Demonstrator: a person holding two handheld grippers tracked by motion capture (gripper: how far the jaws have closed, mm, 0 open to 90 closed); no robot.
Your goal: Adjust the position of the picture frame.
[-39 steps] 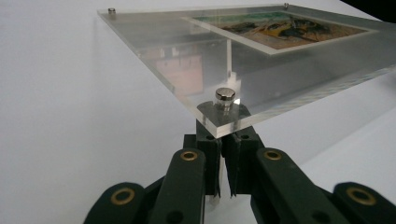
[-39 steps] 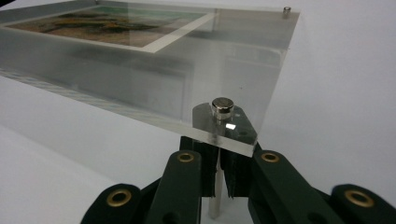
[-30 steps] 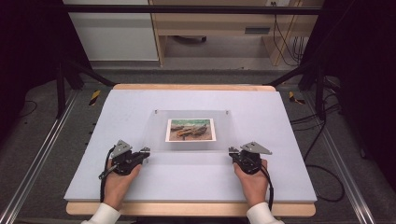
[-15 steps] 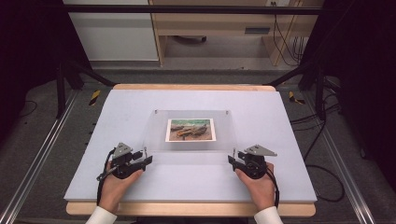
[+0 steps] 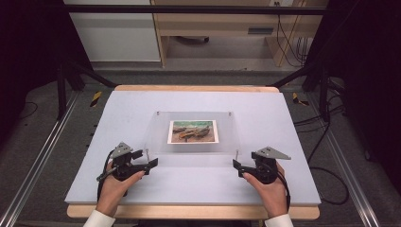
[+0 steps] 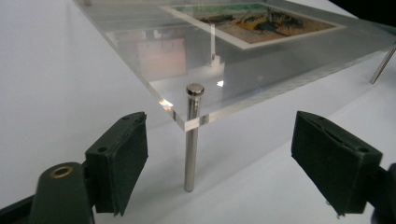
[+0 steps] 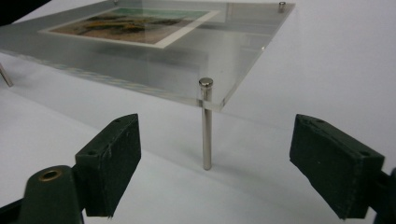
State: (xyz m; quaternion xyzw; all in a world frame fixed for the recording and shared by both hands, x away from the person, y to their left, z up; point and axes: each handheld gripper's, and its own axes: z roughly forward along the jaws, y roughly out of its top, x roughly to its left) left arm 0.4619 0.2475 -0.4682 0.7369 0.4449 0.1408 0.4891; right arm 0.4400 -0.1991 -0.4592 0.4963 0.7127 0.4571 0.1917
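One clear acrylic panel (image 5: 196, 135), one printed picture (image 5: 193, 131), four metal pins (image 6: 192, 135), two hand-held grippers (image 5: 150, 164)

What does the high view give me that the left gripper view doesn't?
High view alone: both hands, the right gripper and the whole white table. Left gripper view alone: the metal leg standing between the left gripper's pads, which have just been opening and don't touch it. Shared: the clear acrylic panel and its picture.
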